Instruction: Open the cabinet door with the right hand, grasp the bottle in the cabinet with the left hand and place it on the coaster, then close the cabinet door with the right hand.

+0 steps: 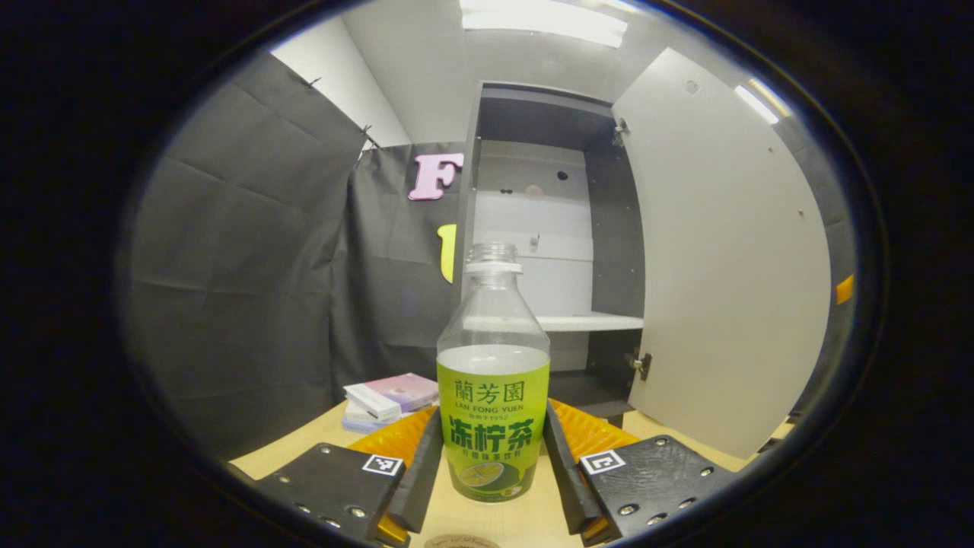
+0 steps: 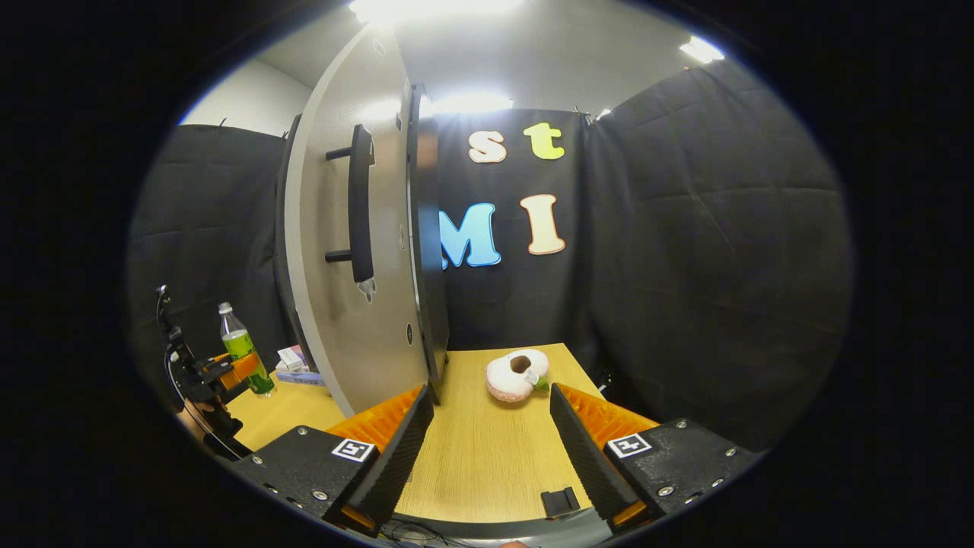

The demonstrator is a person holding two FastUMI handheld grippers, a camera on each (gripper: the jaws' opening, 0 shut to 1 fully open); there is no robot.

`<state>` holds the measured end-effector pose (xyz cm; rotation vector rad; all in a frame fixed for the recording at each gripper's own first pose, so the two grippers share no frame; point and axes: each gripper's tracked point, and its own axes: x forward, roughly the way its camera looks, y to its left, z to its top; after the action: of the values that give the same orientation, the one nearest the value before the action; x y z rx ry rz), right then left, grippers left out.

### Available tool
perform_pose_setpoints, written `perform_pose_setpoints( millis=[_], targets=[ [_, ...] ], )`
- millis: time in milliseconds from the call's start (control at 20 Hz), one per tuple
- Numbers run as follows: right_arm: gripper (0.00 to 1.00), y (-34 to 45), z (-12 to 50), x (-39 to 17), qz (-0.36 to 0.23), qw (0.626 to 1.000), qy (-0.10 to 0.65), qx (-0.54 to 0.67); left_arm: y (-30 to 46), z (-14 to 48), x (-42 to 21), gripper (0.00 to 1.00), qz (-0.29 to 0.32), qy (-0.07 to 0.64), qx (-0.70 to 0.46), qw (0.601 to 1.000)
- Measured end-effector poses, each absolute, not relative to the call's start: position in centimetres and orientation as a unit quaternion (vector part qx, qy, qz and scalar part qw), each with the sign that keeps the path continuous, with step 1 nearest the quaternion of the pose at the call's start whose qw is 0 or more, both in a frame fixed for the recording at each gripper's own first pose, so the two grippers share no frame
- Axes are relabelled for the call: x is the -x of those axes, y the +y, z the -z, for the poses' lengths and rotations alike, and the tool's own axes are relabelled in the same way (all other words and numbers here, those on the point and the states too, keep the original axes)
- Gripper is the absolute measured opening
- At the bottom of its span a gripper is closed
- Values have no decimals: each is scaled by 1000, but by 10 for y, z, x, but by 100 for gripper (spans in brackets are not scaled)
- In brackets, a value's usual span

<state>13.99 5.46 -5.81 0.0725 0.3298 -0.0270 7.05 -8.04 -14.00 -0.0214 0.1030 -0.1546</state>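
The green-labelled tea bottle [image 1: 493, 380] stands upright between the two fingers of the left gripper [image 1: 493, 464], its long axis vertical and its neck uncapped. The fingers flank the lower label on both sides, but the left gripper view leaves a thin gap on each flank, so whether they press on the bottle or have just let go cannot be told. The bottle is out of the cabinet [image 1: 548, 228], over the wooden table [image 1: 297, 449], and a rim of what is probably the coaster [image 1: 460, 542] peeks in at the bottom edge of that view, nearer the camera than the bottle's base. Whether the base sits on the coaster cannot be told.

The right gripper view shows the same bottle [image 2: 242, 350] far to the left in the left gripper [image 2: 228, 373]. The right gripper [image 2: 491, 457] has its fingers spread apart and holds nothing. The cabinet door [image 2: 327, 289] stands wide open directly ahead and slightly left of it, with the vertical bar handle [image 2: 359, 205] on the face turned towards it. A plush doughnut [image 2: 517, 374] lies on the table beyond.

The right hand is the nearer one to the door, and closing it probably means reaching up and left to that handle.
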Motion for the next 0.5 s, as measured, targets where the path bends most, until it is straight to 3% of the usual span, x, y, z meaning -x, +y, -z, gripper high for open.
perform_pose_setpoints(
  millis=[250,350,400,450,500],
  targets=[
    [95,58,67,-133,14,984,173,-28,-71,182,-46,74,61,66,6,996],
    [95,61,71,-135,10,983,181,-25,-69,201,-39,74,60,75,5,995],
    [95,63,74,-134,9,983,184,-22,-67,209,-36,69,59,80,4,995],
    [95,64,74,-133,7,982,185,-20,-65,218,-33,74,58,84,1,995],
    [95,66,77,-132,6,982,187,-19,-64,225,-30,69,57,89,-4,994]
  ],
)
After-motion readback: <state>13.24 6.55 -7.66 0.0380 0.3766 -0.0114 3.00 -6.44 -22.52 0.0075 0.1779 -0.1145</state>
